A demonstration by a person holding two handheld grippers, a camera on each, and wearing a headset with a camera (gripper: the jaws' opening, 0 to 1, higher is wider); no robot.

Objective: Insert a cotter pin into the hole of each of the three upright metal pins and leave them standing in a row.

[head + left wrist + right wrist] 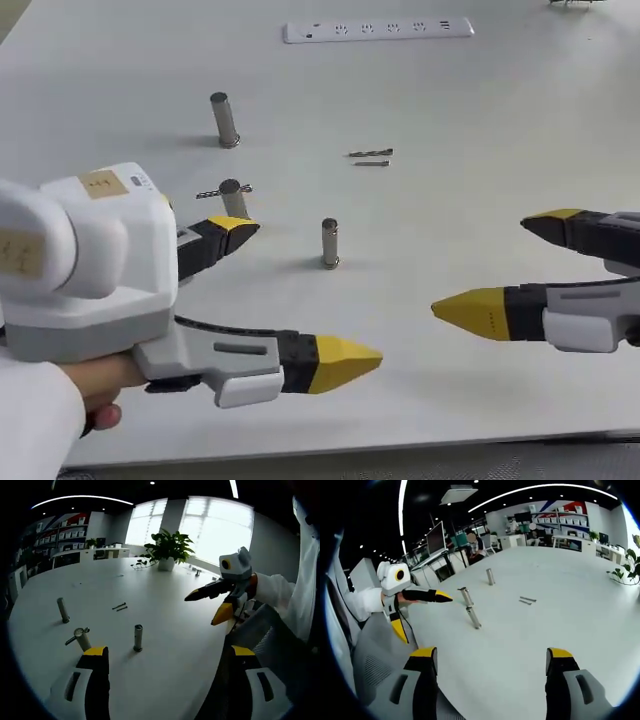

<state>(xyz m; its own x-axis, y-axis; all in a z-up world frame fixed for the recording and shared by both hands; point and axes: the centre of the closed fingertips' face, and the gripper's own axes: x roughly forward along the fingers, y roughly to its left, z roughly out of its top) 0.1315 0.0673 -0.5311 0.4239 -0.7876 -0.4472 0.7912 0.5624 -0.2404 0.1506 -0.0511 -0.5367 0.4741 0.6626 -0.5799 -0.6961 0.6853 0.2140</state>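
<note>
"Starting nearest, how do the claws stand?"

"The left gripper (317, 293) is low on the left, held in a hand (95, 388), with its yellow-tipped jaws wide apart and nothing between them. Its own view (168, 652) shows the same gap. The right gripper (480, 263) comes in from the right edge, also spread and empty, as its own view (491, 653) confirms. Both hang above the white table (470, 390) and touch nothing."

"And the metal pins?"

"All three stand upright on their flat heads. The nearest metal pin (330, 243) is between the two grippers and a little beyond them, with its top bare. The middle metal pin (234, 198) stands just past the left gripper's upper jaw tip, and a cotter pin (222, 190) crosses it near the top and sticks out to the left. The farthest metal pin (224, 119) is behind that one and bare."

"Any spare pins?"

"Two loose cotter pins (370, 158) lie side by side on the table, right of the uprights and well apart from them."

"Farther back?"

"A white power strip (378, 30) lies near the far edge. In the left gripper view a potted plant (167, 550) stands at the far end."
</note>
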